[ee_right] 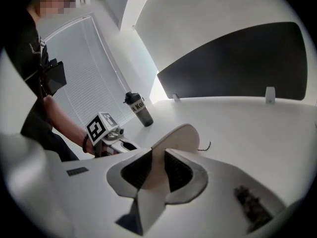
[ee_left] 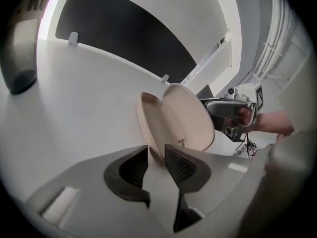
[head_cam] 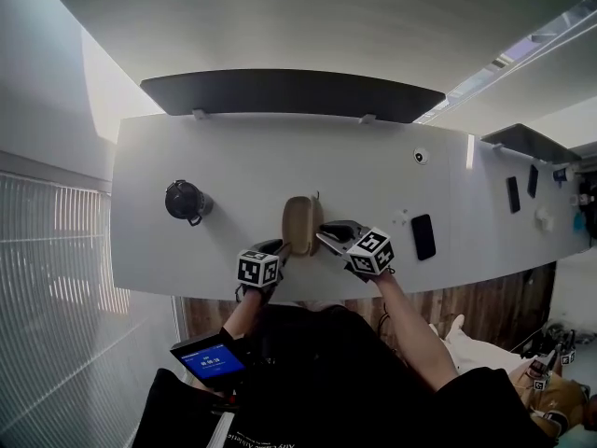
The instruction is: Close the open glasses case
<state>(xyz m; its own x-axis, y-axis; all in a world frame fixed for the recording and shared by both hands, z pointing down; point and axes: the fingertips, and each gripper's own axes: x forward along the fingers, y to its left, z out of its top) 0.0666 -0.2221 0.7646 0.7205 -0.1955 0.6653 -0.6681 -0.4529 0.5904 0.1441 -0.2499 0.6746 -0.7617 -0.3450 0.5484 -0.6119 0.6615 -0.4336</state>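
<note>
A beige glasses case [head_cam: 302, 224] lies on the white table [head_cam: 233, 157], just in front of me. In the left gripper view its lid [ee_left: 190, 115] stands part-way up over the base [ee_left: 148, 120]. My left gripper [ee_left: 156, 150] is shut on the near rim of the base, at the case's left end [head_cam: 281, 248]. My right gripper [ee_right: 158, 155] is shut on the lid [ee_right: 176, 138], whose beige fills the gap between the jaws; in the head view the right gripper [head_cam: 325, 238] sits at the case's right side. Nothing shows inside the case.
A black bottle [head_cam: 185, 200] stands to the left on the table. A dark phone [head_cam: 423, 236] lies to the right, with a small round object [head_cam: 421, 156] further back. A dark panel [head_cam: 289, 93] runs along the far edge. A thin cord [ee_right: 205, 145] lies by the case.
</note>
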